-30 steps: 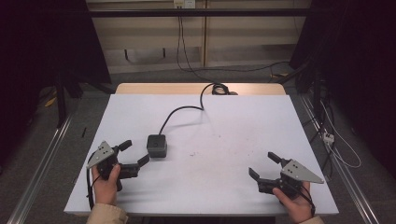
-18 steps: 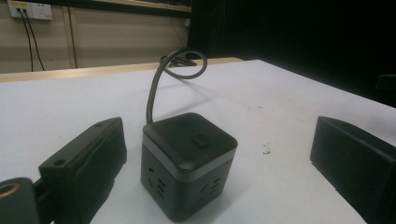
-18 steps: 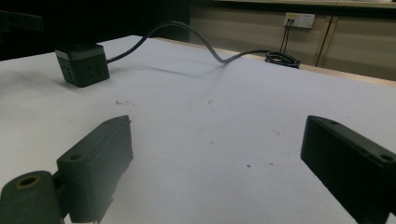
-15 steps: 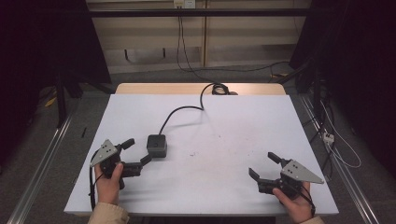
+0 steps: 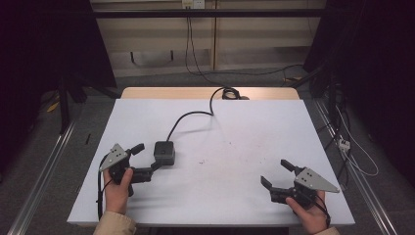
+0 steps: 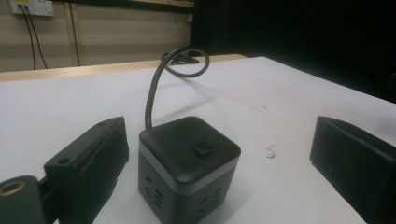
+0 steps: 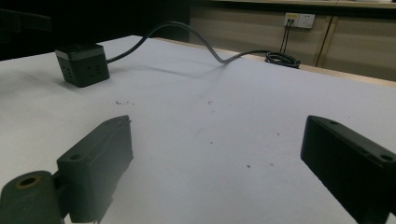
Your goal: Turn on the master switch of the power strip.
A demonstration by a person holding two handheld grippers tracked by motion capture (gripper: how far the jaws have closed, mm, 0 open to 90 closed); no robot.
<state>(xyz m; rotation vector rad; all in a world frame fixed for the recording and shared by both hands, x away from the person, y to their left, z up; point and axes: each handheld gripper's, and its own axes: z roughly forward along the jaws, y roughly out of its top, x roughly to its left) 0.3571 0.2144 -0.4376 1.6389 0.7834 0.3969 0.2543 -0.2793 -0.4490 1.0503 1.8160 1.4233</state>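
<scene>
A black power cube (image 5: 164, 152) with a grey band stands left of centre on the white table (image 5: 254, 132). Its dark cable (image 5: 188, 116) runs back to a coil (image 5: 230, 93) at the far edge. My left gripper (image 5: 147, 157) is open just left of the cube, its lower jaw close to the cube's front corner. In the left gripper view the cube (image 6: 189, 163) sits between the wide-apart jaws, nearer the left one, and neither touches it. My right gripper (image 5: 277, 173) is open over bare table at the front right, with the cube (image 7: 82, 64) far off.
A wooden strip (image 5: 166, 93) borders the table's far side. Wall sockets (image 5: 193, 4) with hanging cords sit on the back wall. Metal rails (image 5: 44, 161) run along both sides of the table, and loose wires (image 5: 350, 147) lie on the floor at the right.
My left gripper has moved right toward the cube, which now sits between its open jaws. The right gripper and the cube have stayed put.
</scene>
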